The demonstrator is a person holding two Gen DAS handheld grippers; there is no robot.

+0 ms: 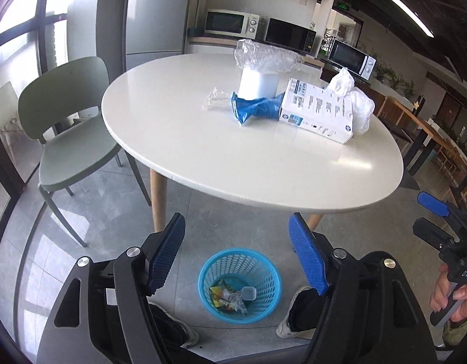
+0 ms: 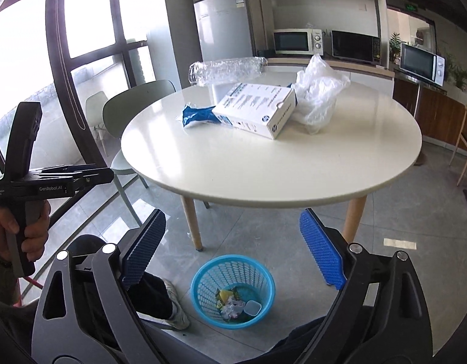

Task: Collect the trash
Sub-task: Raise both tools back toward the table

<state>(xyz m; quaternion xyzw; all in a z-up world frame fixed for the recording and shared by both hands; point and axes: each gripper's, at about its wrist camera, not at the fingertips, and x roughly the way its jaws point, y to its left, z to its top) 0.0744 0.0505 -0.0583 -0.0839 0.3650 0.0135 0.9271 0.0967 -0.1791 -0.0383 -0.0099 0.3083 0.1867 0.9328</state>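
My left gripper (image 1: 237,221) is open and empty, held above a blue mesh basket (image 1: 265,301) on the floor that holds wrappers and a small plastic cup. My right gripper (image 2: 233,215) is open wide and empty, also over the basket (image 2: 203,300). On the round white table (image 1: 233,163) lie a white printed box (image 1: 318,110), a blue bag (image 1: 254,107), a crushed clear bottle (image 1: 267,56) on a white container (image 1: 257,86), a white plastic bag (image 1: 355,97) and a small clear wrapper (image 1: 215,98). The right wrist view shows the box (image 2: 257,107), blue bag (image 2: 198,115) and white bag (image 2: 318,94).
A green chair (image 1: 69,139) stands left of the table. The person's shoes (image 1: 291,324) flank the basket on the grey tile floor. Microwaves (image 1: 230,22) and a fridge (image 1: 154,15) line the back wall. Wooden tables (image 1: 431,133) stand at the right.
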